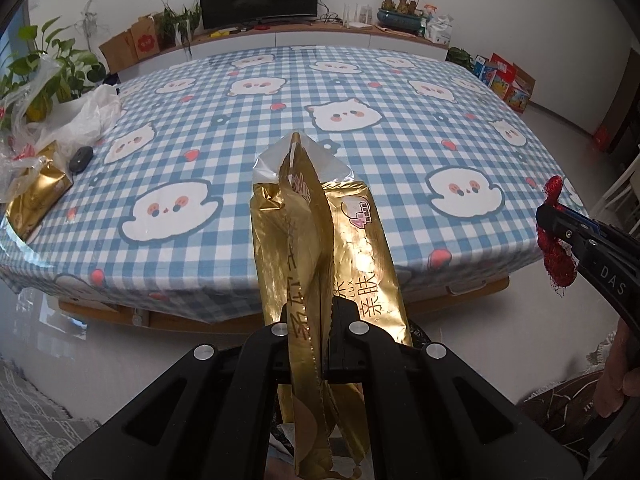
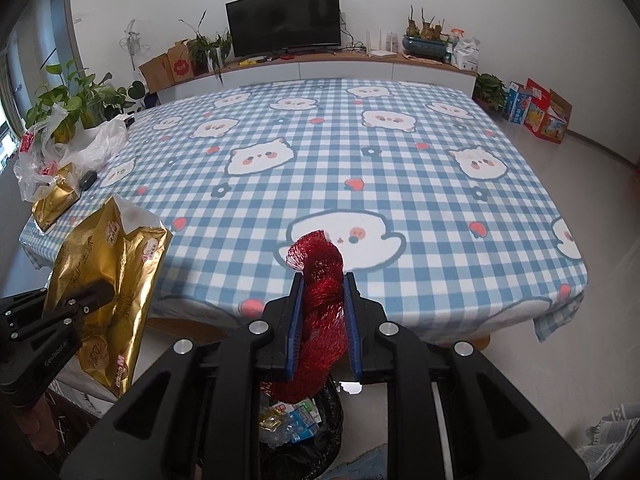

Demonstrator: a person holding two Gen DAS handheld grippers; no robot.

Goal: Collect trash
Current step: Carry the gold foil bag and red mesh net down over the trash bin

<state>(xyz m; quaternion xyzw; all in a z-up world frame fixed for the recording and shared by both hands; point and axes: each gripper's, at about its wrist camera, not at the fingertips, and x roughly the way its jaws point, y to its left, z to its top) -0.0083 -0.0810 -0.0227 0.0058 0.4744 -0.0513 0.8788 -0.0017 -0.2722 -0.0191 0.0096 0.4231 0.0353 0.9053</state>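
The gold foil wrapper [image 1: 320, 248], crinkly and shiny with a torn-open top and a zigzag seam, is pinched flat in the left gripper [image 1: 316, 344], whose jaws are nearly shut on it, held up just off the near edge of the bench [image 1: 360, 92]. The right gripper [image 2: 322, 320] has its blue pads [image 2: 294, 320] squeezed narrow around a bunched red mesh net [image 2: 322, 276], soft and stringy, hanging over a black-lined trash bin [image 2: 304, 424] with wrappers in it. The bench wears a blue-and-white checked cloth with cartoon cats.
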